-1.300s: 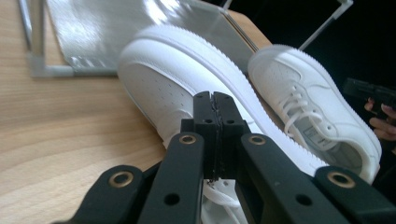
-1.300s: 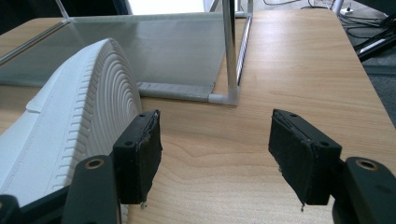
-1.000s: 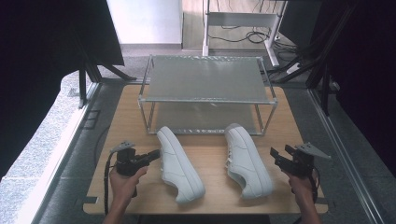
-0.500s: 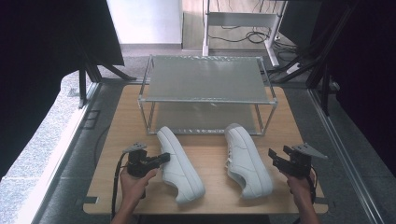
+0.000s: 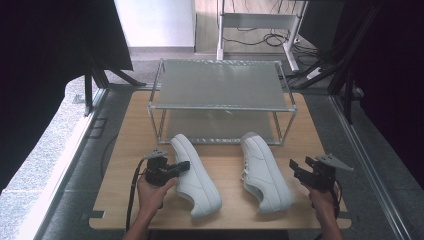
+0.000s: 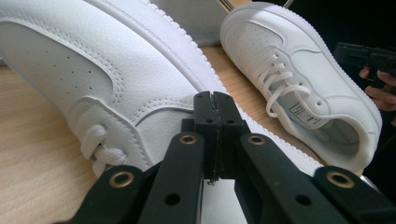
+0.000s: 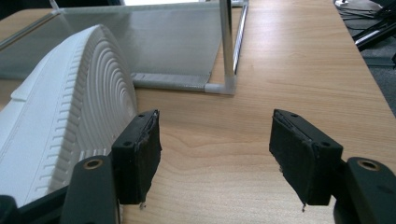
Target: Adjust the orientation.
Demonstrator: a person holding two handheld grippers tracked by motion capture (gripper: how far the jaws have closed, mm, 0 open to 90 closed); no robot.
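Two white shoes are lying on the wooden bench, just near of a metal rack with mesh shelves. The left shoe is being pointed toe-first at the rack's near left corner, with its heel toward the near edge. The right shoe is lying well apart from it, to the right, tipped so that its ribbed sole is being turned to the right.

The left gripper is being held at the left flank of the left shoe, jaws clenched together with nothing between them; in the left gripper view the closed tips are being pressed up against the stitched side panel by the laces, though actual contact cannot be made out.

The right gripper is being held just right of the right shoe, jaws released and standing wide over bare wood, the left jaw near the sole's edge.
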